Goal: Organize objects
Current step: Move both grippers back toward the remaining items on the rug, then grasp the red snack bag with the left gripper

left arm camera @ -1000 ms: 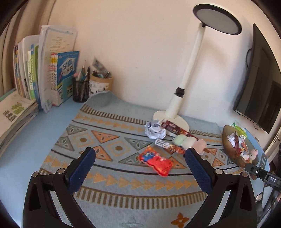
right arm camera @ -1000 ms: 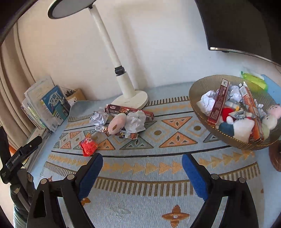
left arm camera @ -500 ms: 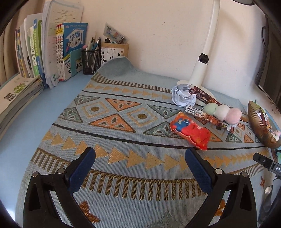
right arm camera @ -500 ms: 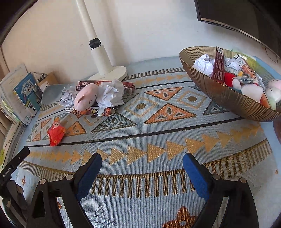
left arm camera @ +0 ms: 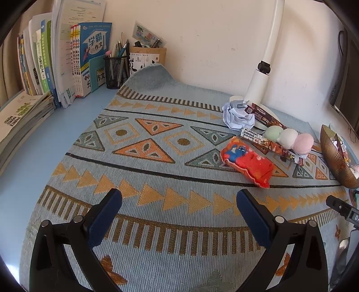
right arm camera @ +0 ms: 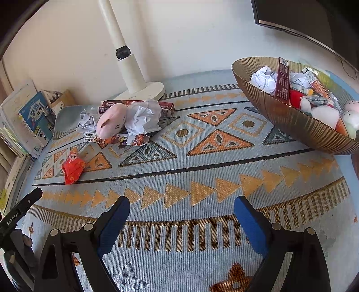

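A red snack packet (left arm camera: pixel 246 162) lies on the patterned mat (left arm camera: pixel 157 170), ahead and right of my open, empty left gripper (left arm camera: pixel 178 202). Behind it lie a three-ball plush (left arm camera: pixel 289 138), crumpled paper (left arm camera: pixel 237 114) and long wrapped boxes (left arm camera: pixel 264 115) by the lamp base. In the right wrist view the same pile shows: the plush (right arm camera: pixel 111 120), paper (right arm camera: pixel 143 116), the red packet (right arm camera: pixel 73 167). My right gripper (right arm camera: pixel 181 206) is open and empty above the mat. A gold ribbed bowl (right arm camera: pixel 287 119) at right holds paper, boxes and plush toys.
A white desk lamp (right arm camera: pixel 132 69) stands at the back wall. Books (left arm camera: pixel 67 60) and a mesh pen holder (left arm camera: pixel 115 71) stand at the back left, with stacked booklets (left arm camera: pixel 18 116) on the blue desk. A dark monitor (right arm camera: pixel 303 15) hangs at the right.
Both grippers have come lower and closer to the mat. The red packet and the pile now look nearer and larger in both views. Both grippers stay open.
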The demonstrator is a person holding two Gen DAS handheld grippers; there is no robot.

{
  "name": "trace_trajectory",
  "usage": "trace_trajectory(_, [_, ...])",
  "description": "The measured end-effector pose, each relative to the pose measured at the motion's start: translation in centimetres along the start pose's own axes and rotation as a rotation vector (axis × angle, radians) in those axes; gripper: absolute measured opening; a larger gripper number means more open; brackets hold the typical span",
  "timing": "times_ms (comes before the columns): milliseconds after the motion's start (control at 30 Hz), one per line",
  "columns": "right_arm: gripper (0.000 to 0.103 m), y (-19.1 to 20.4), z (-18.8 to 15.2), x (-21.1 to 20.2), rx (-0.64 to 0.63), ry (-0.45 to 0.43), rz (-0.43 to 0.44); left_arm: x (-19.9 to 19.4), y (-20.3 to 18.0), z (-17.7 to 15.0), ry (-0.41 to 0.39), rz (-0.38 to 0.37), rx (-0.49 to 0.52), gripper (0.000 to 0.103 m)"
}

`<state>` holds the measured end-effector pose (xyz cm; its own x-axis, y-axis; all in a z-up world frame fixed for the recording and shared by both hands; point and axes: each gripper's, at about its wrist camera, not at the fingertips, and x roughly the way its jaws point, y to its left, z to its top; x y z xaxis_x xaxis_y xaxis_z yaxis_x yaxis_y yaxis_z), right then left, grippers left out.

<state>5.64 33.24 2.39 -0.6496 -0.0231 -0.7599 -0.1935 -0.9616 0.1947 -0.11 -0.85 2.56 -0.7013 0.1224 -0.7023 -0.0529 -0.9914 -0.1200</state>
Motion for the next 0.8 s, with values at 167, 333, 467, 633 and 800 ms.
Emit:
trace_trajectory(167, [0.093,0.1,0.0,0.0,-0.006,0.002,0.017,0.6,-2.9,0.5,0.053,-0.029,0.089,0.102])
trace_trajectory(333, [0.093,0.1,-0.1,-0.3,-0.006,-0.007,0.026,3.2,-7.6,2.6,0.121,-0.111,0.107,0.102])
trace_trajectory(467, [0.093,0.2,-0.1,-0.4,-0.011,-0.007,0.044,5.6,-9.8,2.9,0.141,0.017,0.221,0.099])
trace_trajectory(633, [0.094,0.4,-0.1,-0.8,-0.022,-0.021,0.061,4.0,-5.0,2.8,0.1,0.135,0.108,0.098])
trace_trajectory(800, [0.094,0.5,-0.2,-0.9,-0.028,-0.026,0.065,3.2,-1.9,3.5,0.135,-0.028,-0.018,0.097])
